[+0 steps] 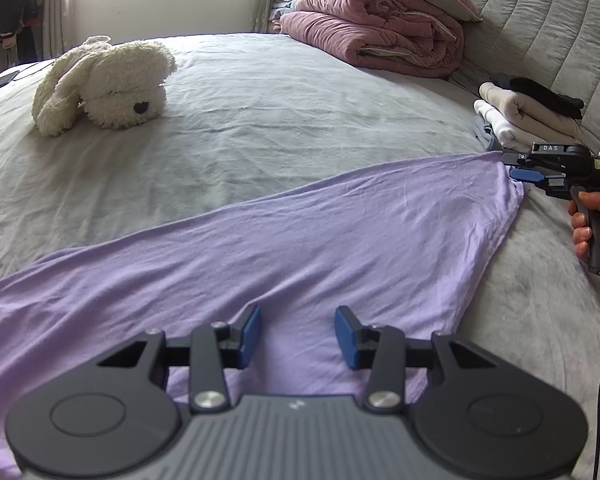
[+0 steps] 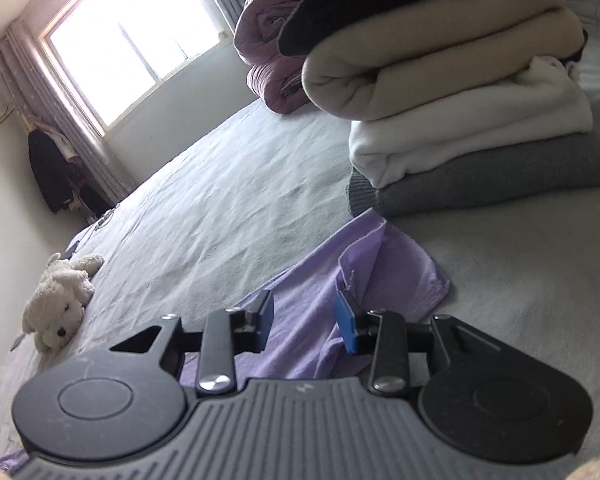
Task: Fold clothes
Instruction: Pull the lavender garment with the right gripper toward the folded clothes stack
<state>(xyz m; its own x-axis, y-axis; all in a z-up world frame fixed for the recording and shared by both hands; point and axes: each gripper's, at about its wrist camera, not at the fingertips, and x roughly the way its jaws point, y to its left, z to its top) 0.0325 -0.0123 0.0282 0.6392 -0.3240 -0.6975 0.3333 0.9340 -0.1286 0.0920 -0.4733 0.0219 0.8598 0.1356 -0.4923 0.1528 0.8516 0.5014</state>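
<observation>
Left wrist view: 1 lilac garment (image 1: 284, 248) spread flat on the bed (image 1: 260, 120), long axis running from beneath the left claw (image 1: 296, 336) away to the right claw (image 1: 514, 166). Left claw: pads spread, cloth below and between them, nothing pinched. Right claw (image 2: 306, 320): pads apart over the garment's far corner (image 2: 380, 256), cloth lying between them, not gripped. Beyond the right claw: 1 stack of folded clothes (image 2: 472, 120). Judgement: the right claw is nearer that corner and would lead the fold.
</observation>
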